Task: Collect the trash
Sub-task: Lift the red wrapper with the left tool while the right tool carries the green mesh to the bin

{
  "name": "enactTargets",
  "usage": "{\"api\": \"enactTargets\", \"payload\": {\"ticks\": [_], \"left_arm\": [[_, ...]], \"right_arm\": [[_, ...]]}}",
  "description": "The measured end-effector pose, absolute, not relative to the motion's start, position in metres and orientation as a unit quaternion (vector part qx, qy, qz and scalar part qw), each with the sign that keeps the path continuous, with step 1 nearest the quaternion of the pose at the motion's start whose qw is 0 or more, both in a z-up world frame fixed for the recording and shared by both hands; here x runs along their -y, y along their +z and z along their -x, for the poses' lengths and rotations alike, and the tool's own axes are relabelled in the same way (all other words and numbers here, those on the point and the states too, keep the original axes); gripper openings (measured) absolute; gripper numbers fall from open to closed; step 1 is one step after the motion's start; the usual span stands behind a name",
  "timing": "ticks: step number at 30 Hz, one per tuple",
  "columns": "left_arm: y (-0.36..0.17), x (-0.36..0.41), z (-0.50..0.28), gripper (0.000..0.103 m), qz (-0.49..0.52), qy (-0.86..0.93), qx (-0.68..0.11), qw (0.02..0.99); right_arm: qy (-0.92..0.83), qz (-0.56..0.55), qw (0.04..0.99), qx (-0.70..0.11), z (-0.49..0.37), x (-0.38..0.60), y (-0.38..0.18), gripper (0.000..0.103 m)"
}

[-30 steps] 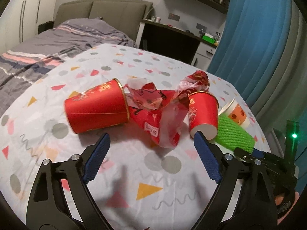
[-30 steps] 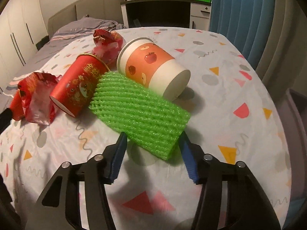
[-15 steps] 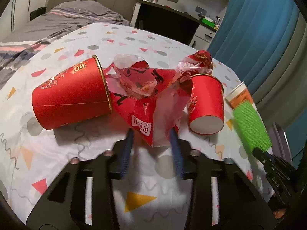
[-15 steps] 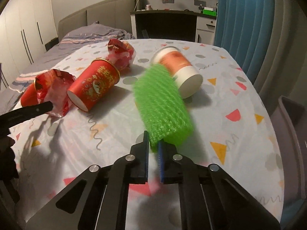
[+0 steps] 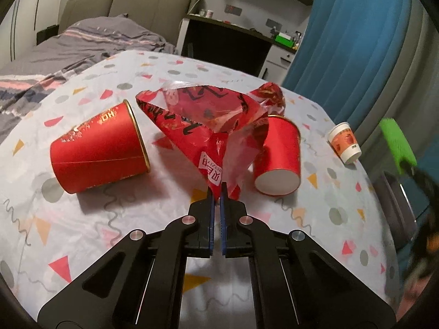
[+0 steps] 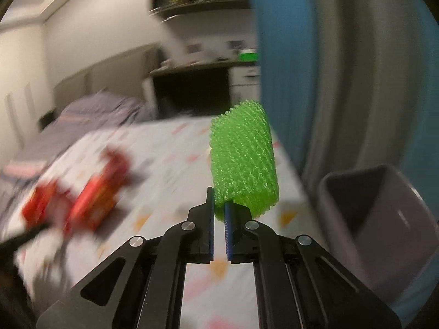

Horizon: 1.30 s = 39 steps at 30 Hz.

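My left gripper (image 5: pixel 216 192) is shut on the corner of a crumpled red plastic bag (image 5: pixel 208 118) and lifts it off the table. Two red paper cups lie on their sides, one left (image 5: pixel 98 148) and one right (image 5: pixel 277 159) of the bag. A white and orange cup (image 5: pixel 344 142) lies farther right. My right gripper (image 6: pixel 218 211) is shut on a green foam net sleeve (image 6: pixel 242 159) and holds it in the air beside a grey bin (image 6: pixel 384 219); the sleeve also shows in the left wrist view (image 5: pixel 396 145).
The table has a patterned white cloth (image 5: pixel 123 219). The grey bin stands off its right edge, below a blue curtain (image 5: pixel 343 41). A bed (image 5: pixel 82 41) and a dark desk (image 5: pixel 227 44) lie behind.
My left gripper closed on the red bag and raised it. My right gripper closed on the green sleeve, lifted it off the table and swung right toward the bin.
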State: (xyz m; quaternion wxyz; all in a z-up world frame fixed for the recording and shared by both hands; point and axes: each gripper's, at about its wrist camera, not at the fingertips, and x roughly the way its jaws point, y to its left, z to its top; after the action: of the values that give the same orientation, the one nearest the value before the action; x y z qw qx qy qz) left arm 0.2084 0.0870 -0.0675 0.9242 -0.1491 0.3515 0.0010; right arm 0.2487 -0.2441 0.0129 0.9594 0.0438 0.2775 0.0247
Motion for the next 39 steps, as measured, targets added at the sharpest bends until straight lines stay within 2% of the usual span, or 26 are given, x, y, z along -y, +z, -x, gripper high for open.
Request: {"api": "enactTargets", "payload": {"ticks": [6, 9, 19, 26, 39], "left_arm": [[-0.055, -0.086, -0.197, 0.002, 0.145, -0.005, -0.332, 0.932], [-0.050, -0.082, -0.190, 0.002, 0.131, -0.006, -0.325, 0.937], [-0.027, -0.072, -0.170, 0.002, 0.132, -0.026, -0.293, 0.947], [-0.013, -0.055, -0.163, 0.002, 0.120, -0.042, -0.281, 0.951], [0.010, -0.007, -0.152, 0.002, 0.085, -0.091, -0.265, 0.956]], "right_arm": [[0.000, -0.043, 0.943, -0.330, -0.336, 0.266, -0.011, 0.007], [0.017, -0.058, 0.934, -0.353, -0.349, 0.269, -0.025, 0.007], [0.122, -0.092, 0.917, -0.368, -0.316, 0.260, -0.025, 0.007], [0.125, -0.109, 0.930, -0.329, -0.286, 0.271, 0.002, 0.007], [0.096, -0.124, 0.938, -0.308, -0.245, 0.309, 0.008, 0.007]]}}
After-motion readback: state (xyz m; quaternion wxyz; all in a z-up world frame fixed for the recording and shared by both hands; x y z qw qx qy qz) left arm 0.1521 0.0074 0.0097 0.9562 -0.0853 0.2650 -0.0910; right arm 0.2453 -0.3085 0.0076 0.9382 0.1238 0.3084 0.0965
